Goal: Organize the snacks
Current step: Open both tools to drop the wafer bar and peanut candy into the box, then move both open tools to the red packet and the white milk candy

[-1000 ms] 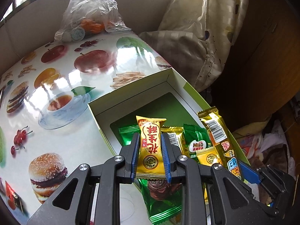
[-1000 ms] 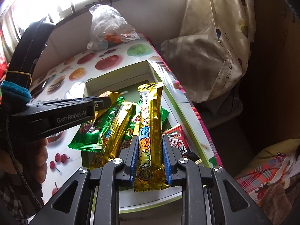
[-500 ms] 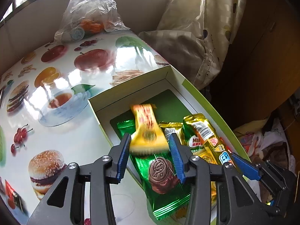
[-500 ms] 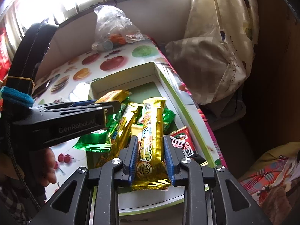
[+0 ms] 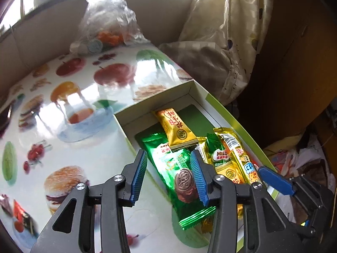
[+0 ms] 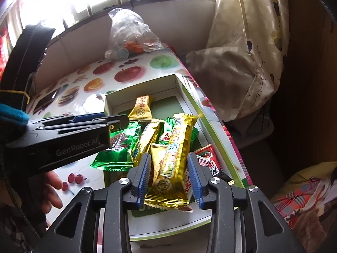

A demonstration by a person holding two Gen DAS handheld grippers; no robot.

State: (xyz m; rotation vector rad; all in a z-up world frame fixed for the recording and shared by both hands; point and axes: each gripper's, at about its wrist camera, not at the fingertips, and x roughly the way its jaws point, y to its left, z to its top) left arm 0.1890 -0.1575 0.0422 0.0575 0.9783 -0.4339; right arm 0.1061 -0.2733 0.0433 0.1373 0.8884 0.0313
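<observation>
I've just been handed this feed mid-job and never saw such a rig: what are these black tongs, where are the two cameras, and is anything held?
No robot here: a person holds one pair of tongs in each hand, with a fisheye camera on each looking along its fingers. In the left view, the left tongs are open and empty above a green biscuit packet. In the right view, the right tongs are also open; a long gold bar lies between the fingers, apparently released. The snacks lie in a shallow white box on a fruit-print table, including a small gold candy packet. A clear plastic bag sits further back.
</observation>
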